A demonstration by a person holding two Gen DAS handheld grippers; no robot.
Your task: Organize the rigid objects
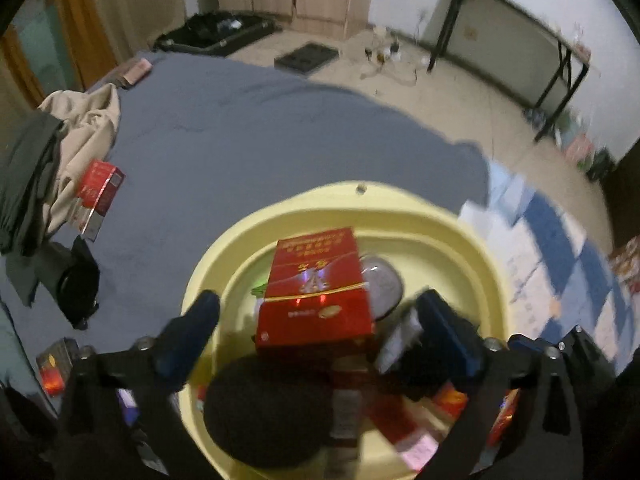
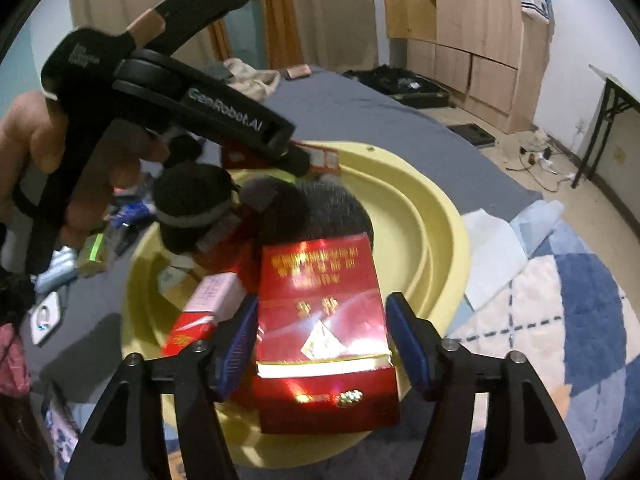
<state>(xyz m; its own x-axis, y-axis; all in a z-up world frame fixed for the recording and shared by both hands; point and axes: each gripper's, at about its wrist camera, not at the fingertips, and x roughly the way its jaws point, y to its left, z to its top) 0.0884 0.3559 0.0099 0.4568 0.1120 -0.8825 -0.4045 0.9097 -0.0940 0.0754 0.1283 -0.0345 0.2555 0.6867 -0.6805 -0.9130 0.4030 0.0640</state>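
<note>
Crowding the basin, several boxes are seen; one red box is flanked by wide right tongs; left tongs gape.

Left wrist view: close above the yellow basin, looking down and forward across the blue-grey bed toward the folding table on the far wall. Right wrist view: also close over the basin, from its near rim, facing the wooden wardrobe. Both views share the basin, the red box in it, the bed and the black case on the floor.
</note>
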